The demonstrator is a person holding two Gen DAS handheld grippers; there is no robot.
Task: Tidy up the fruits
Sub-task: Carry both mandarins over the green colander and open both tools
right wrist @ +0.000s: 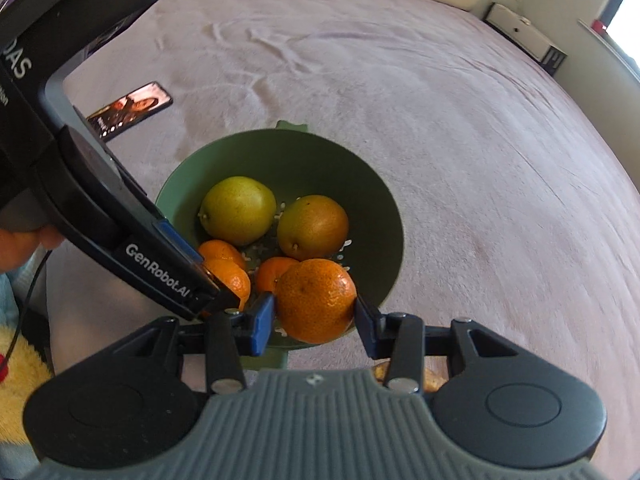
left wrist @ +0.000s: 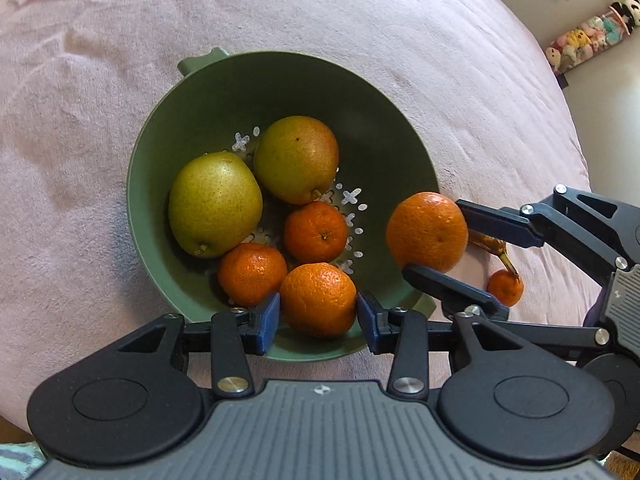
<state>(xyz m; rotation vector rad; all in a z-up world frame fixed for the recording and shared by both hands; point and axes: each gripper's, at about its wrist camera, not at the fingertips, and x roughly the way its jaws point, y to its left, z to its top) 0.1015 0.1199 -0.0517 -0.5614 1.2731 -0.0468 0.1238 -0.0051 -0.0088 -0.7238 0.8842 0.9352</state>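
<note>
A green colander [left wrist: 384, 152] [right wrist: 384, 216] sits on a pink blanket. It holds two pears [left wrist: 214, 204] [left wrist: 296, 158] and two mandarins [left wrist: 315, 232] [left wrist: 252, 274]. My left gripper [left wrist: 318, 312] [right wrist: 224, 280] is shut on a mandarin [left wrist: 318, 300] [right wrist: 230, 278] just above the colander's near rim. My right gripper [right wrist: 314, 316] [left wrist: 434, 236] is shut on another mandarin [right wrist: 316, 300] [left wrist: 427, 232], held over the colander's right rim, close beside the left one.
On the blanket right of the colander lie a banana end [left wrist: 490, 246] and a small mandarin [left wrist: 505, 288]. A phone [right wrist: 130, 110] lies farther off on the blanket. Plush toys [left wrist: 588, 40] stand beyond the bed's edge.
</note>
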